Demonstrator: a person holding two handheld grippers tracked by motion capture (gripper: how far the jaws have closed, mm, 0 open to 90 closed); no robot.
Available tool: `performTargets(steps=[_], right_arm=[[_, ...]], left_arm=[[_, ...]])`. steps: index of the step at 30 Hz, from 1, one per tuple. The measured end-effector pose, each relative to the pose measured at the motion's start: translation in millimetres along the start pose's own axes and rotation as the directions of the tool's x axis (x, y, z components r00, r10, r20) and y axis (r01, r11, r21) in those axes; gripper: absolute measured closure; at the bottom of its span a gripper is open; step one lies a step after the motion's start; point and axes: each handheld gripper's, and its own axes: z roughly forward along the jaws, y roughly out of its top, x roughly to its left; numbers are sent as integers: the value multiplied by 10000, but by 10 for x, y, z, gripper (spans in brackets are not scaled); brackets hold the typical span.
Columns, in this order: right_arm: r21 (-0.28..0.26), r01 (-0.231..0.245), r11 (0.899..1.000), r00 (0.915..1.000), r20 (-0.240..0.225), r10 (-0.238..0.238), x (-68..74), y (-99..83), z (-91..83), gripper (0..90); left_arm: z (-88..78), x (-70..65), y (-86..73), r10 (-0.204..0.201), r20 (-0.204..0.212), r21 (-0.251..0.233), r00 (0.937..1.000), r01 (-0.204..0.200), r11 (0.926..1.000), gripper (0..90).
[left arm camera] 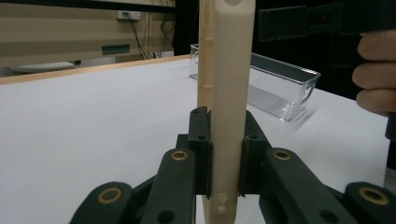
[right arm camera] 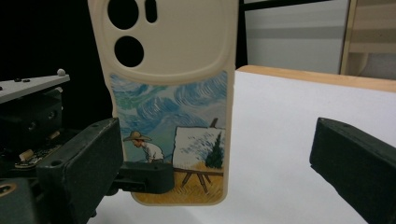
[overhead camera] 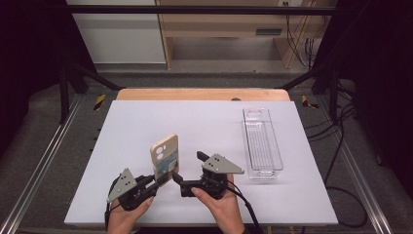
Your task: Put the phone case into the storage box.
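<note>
A cream phone case (overhead camera: 164,155) with a painted picture on its lower back stands upright above the white table (overhead camera: 146,122). My left gripper (overhead camera: 164,179) is shut on its bottom end; in the left gripper view both pads clamp the case (left arm camera: 226,93) edge-on at my left gripper (left arm camera: 224,156). My right gripper (overhead camera: 189,168) is open, just right of the case and pointing at it. In the right gripper view its jaws stand wide apart at my right gripper (right arm camera: 219,177), with the case's back (right arm camera: 173,93) between and beyond them. One finger of the left gripper (right arm camera: 144,177) grips the case bottom.
A clear plastic tray (overhead camera: 262,144) lies lengthwise on the table's right side, also visible as the tray (left arm camera: 280,93) behind the case. A hand (left arm camera: 376,74) holds the right gripper close by. Dark frame rails run along both table sides.
</note>
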Motion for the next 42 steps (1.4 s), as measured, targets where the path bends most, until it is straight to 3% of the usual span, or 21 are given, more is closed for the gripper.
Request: performTargets(steps=[6,12,17,21,33,37,42], right_arm=[[-50,159,9999,9999,50,-159,-36,94,46,28],[60,705,9975,9972,236,-707,-51,239,123,27],[212,723,9972,9965,412,-731,-109,362,151,26],[108,456,9989,9957,802,-463,-186,422,140,27],[-370,-14,9993,9964,848,45,-340,537,102,23],[-518,-296,9982,9960,831,338,-368,545,109,25],[-641,-302,9975,9953,898,359,-365,562,114,44]], left_arm=[[116,35,60,6,7,-42,10000,-6,10000,793],[299,30,136,-141,5,-42,9999,141,9999,793],[442,-25,234,-126,-42,-129,9999,126,9998,792],[546,-78,298,-43,-46,-141,10000,42,9999,793],[725,-259,280,184,225,-40,9996,-184,9998,793],[746,-305,271,180,279,-86,9994,-177,9998,793],[756,-307,272,15,298,-172,9996,-10,9999,793]])
